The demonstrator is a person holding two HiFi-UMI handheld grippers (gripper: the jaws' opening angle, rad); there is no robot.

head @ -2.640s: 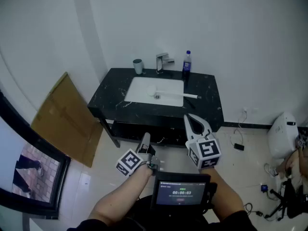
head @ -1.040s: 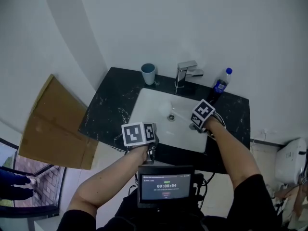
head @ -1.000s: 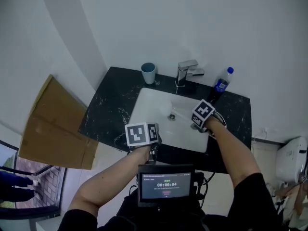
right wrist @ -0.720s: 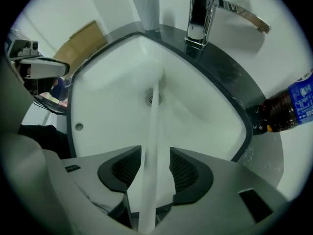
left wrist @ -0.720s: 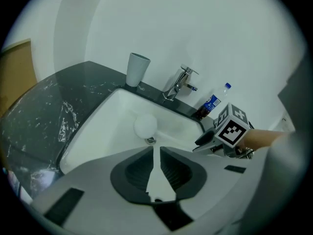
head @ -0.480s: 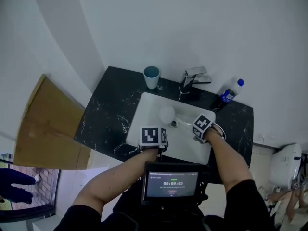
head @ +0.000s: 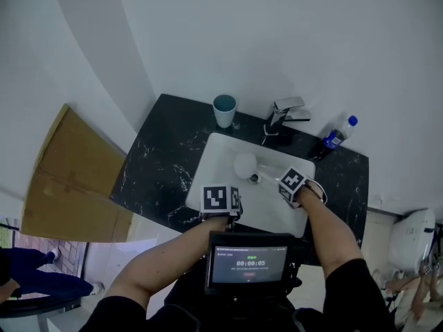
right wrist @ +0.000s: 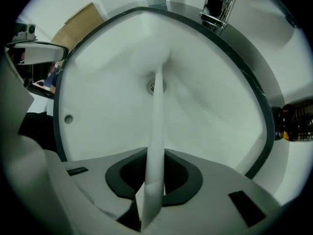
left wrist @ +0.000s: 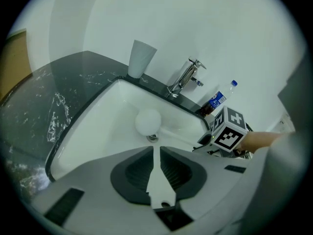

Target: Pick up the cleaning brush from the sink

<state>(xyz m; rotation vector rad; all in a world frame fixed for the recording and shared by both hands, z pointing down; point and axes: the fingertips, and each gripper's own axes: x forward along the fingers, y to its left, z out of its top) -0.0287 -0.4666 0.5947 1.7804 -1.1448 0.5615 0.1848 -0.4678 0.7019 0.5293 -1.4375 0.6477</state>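
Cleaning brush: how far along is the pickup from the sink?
Done: the right gripper is down in the sink, straddling the cleaning brush handle. In hand: its jaws are closing on that handle, which runs between the pads. Left to do: the lift, since the brush's round head lies in the basin by the drain. The left gripper is shut and empty at the sink's front edge.

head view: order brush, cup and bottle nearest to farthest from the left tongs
1. brush, in the sink just ahead of the left tongs
2. cup, back left on the counter
3. bottle, back right corner
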